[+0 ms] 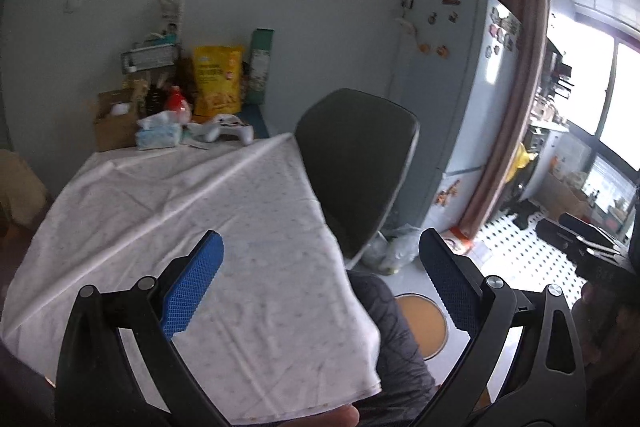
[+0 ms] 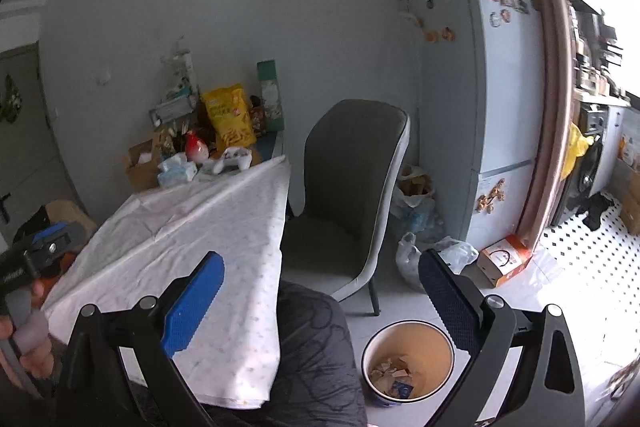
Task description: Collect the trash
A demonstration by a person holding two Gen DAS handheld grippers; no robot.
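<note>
Both grippers, left gripper [image 1: 320, 259] and right gripper [image 2: 320, 279], are hanging spread and empty over the table [image 2: 208, 227]. Only the right wrist view is showing paper scraps inside the bin [image 2: 408, 363] on the floor beside the table's near corner. No writing is legible.

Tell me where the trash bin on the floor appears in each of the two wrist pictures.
Left wrist: the trash bin is at lower right, partly hidden, only its rim and inside showing.
Right wrist: the bin is at bottom centre-right, open, with paper scraps inside.
Shared landmark: the grey chair beside the table.
</note>
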